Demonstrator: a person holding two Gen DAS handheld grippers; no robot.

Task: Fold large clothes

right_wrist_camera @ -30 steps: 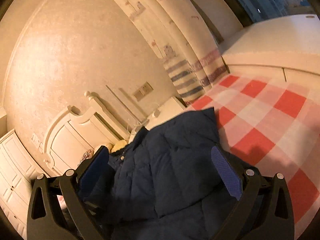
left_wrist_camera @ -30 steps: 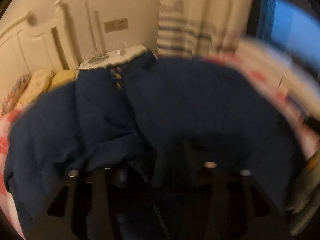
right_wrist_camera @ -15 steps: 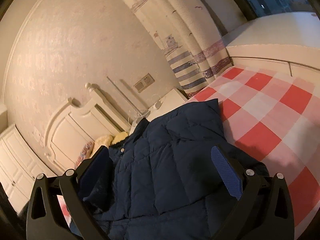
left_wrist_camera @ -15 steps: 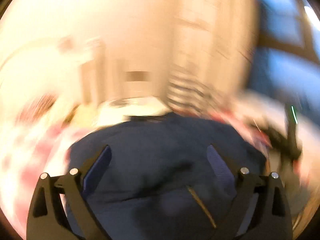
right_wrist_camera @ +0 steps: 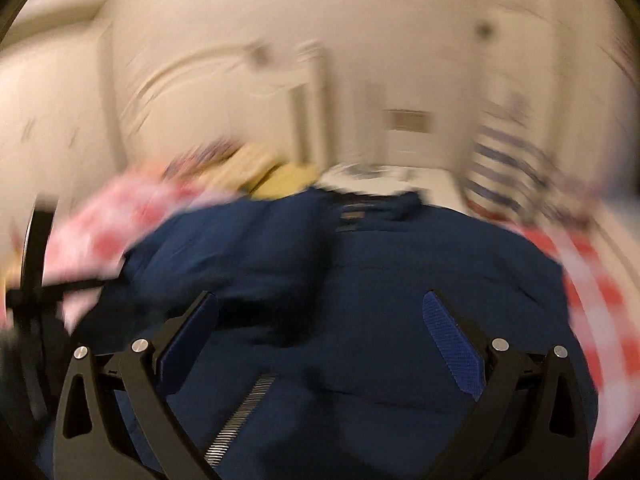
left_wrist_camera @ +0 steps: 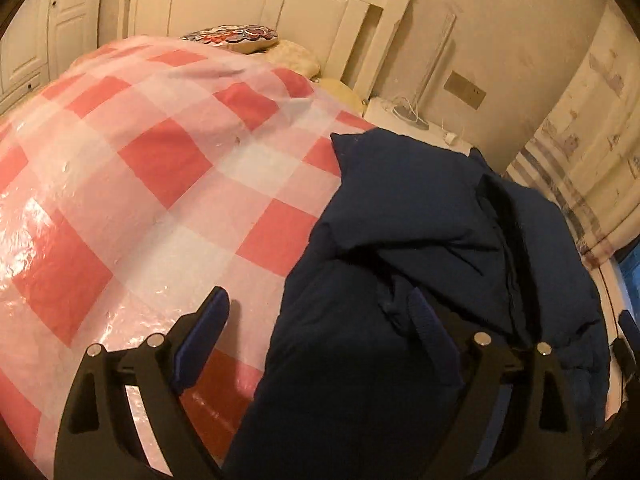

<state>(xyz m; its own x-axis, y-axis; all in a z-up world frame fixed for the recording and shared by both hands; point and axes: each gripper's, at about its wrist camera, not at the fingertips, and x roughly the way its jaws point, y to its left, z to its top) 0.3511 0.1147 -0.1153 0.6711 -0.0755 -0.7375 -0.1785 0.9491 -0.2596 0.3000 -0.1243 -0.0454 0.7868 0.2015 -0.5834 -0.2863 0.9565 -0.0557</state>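
Observation:
A navy padded jacket (left_wrist_camera: 420, 264) lies bunched on the red-and-white checked bed cover (left_wrist_camera: 132, 184), at the right of the left wrist view. My left gripper (left_wrist_camera: 320, 316) is open and empty, straddling the jacket's left edge. In the blurred right wrist view the jacket (right_wrist_camera: 360, 280) fills the lower middle, with its zipper (right_wrist_camera: 240, 416) near the bottom. My right gripper (right_wrist_camera: 320, 320) is open and empty just above the jacket.
A white headboard (left_wrist_camera: 320, 8) and pillows (left_wrist_camera: 240, 36) stand at the bed's far end. A white nightstand (left_wrist_camera: 404, 116) with cables sits beside the bed. Patterned curtains (left_wrist_camera: 580, 152) hang at the right. The other gripper's black frame (right_wrist_camera: 32, 280) shows at the left.
My left gripper opened, let go of the jacket and swung left toward the checked cover. My right gripper swung quickly over the jacket, blurring its view.

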